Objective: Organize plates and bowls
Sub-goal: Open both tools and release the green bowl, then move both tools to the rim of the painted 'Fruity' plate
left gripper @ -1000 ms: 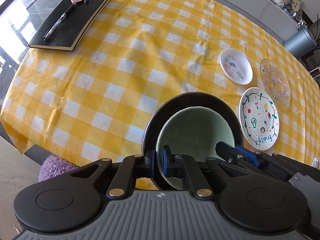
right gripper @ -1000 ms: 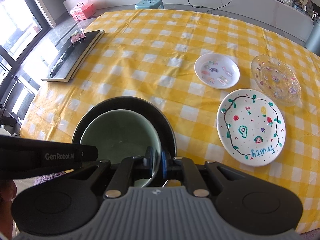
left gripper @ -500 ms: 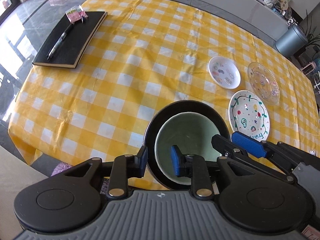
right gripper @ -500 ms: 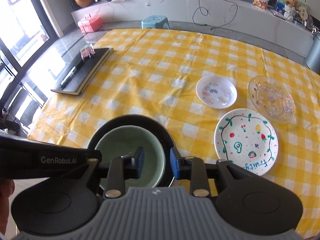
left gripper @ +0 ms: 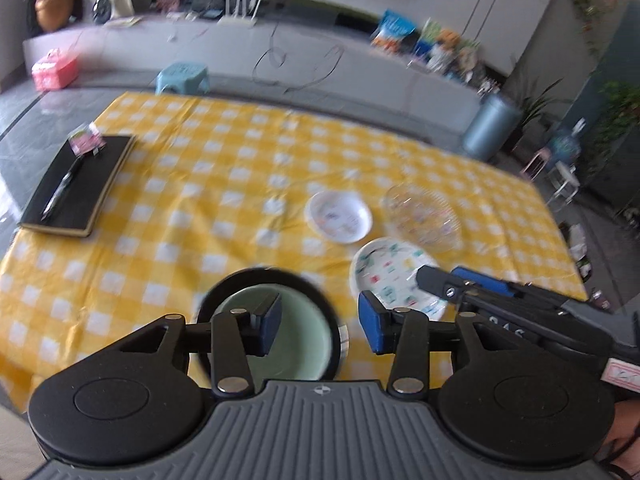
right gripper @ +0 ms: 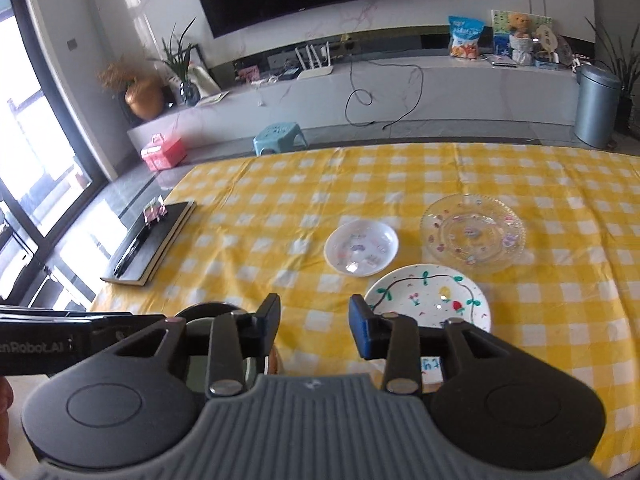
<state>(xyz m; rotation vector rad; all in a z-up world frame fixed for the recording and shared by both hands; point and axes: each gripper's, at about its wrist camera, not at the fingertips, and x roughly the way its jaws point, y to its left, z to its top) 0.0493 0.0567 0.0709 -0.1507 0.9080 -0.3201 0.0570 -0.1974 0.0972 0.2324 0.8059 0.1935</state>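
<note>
A pale green bowl [left gripper: 304,332] sits inside a black bowl [left gripper: 224,292] near the table's front edge; in the right wrist view the black bowl [right gripper: 208,309] is mostly hidden behind my fingers. My left gripper [left gripper: 318,320] is open and empty above the bowls. My right gripper [right gripper: 314,328] is open and empty, to the right of them. A painted white plate [right gripper: 430,300], a small white dish [right gripper: 360,248] and a clear glass plate [right gripper: 474,238] lie further right.
A black notebook [right gripper: 154,246] with a pen and clips lies at the table's left. The yellow checked tablecloth [right gripper: 360,184] covers the table. A blue stool [right gripper: 280,136], a pink box [right gripper: 164,154] and a grey bin [right gripper: 598,110] stand beyond the table.
Both grippers let go of the stacked bowls, opened wide, and drew back and up. The bowls stay on the table.
</note>
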